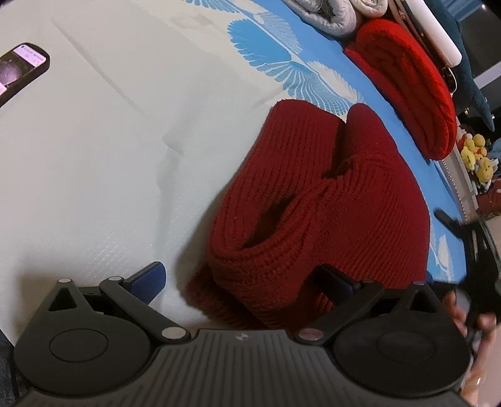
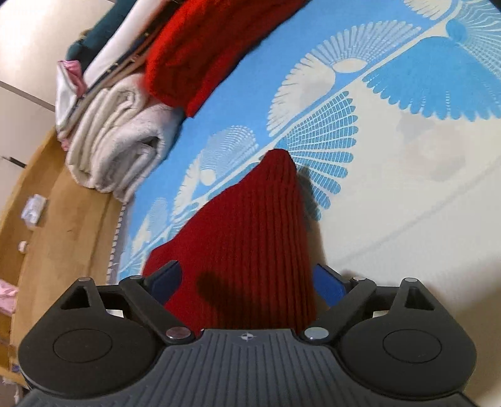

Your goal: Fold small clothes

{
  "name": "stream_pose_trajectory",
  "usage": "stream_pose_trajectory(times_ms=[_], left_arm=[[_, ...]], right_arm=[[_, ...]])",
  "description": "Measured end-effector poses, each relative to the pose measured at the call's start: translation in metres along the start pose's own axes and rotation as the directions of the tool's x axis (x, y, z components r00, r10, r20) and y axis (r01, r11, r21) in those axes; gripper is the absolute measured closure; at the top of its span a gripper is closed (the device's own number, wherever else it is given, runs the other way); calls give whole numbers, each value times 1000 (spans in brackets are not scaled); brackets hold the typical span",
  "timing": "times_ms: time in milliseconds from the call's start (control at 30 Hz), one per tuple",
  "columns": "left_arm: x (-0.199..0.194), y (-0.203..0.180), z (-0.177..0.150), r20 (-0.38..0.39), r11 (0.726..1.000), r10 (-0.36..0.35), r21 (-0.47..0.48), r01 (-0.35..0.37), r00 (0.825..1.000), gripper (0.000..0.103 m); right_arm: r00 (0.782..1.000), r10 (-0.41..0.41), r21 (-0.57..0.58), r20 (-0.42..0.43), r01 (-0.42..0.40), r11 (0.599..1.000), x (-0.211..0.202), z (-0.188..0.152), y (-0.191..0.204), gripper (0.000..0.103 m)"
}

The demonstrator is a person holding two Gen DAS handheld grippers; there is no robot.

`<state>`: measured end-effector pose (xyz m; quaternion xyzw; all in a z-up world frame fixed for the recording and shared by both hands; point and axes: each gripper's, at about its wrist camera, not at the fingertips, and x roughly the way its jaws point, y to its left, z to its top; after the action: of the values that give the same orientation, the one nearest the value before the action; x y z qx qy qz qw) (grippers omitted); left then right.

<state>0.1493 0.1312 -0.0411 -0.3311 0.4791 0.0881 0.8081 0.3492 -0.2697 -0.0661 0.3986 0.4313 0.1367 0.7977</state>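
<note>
A dark red ribbed knit garment (image 1: pixel 316 200) lies folded in thick layers on the bed. In the left wrist view my left gripper (image 1: pixel 247 278) stands open over its near end. The left finger (image 1: pixel 153 280) is off the knit over the white sheet, and the right finger (image 1: pixel 336 281) lies against the fabric. In the right wrist view the same dark red knit (image 2: pixel 250 238) runs away to a pointed end. My right gripper (image 2: pixel 247 280) is open wide with the knit between its fingers, its pads not pressing. A blurred hand (image 1: pixel 469 316) shows at the right edge.
The bed sheet (image 2: pixel 391 219) is white with blue bird prints. A bright red folded knit (image 1: pixel 407 84), grey folded clothes (image 1: pixel 328 15) and a cream folded towel (image 2: pixel 116 141) line the bed's edge. A phone (image 1: pixel 22 69) lies far left. Wooden floor (image 2: pixel 62 234) lies beyond.
</note>
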Motion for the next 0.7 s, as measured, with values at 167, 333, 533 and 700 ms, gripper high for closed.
stream_pose_trajectory(times_ms=[167, 333, 533, 700], left_arm=[[3, -2, 0, -41, 998, -62, -29, 61, 997, 0], [3, -6, -1, -1, 999, -27, -25, 27, 1000, 5], [-5, -37, -2, 112, 986, 25, 161, -43, 993, 59], [6, -62, 23, 64, 974, 5, 224, -19, 998, 66]], right_arm=[[1000, -26, 94, 15, 25, 995, 31, 13, -11, 10], [1000, 28, 95, -8, -27, 995, 50, 17, -18, 43], [998, -52, -37, 45, 53, 998, 28, 14, 9, 71], [985, -149, -53, 89, 154, 987, -19, 21, -7, 76]])
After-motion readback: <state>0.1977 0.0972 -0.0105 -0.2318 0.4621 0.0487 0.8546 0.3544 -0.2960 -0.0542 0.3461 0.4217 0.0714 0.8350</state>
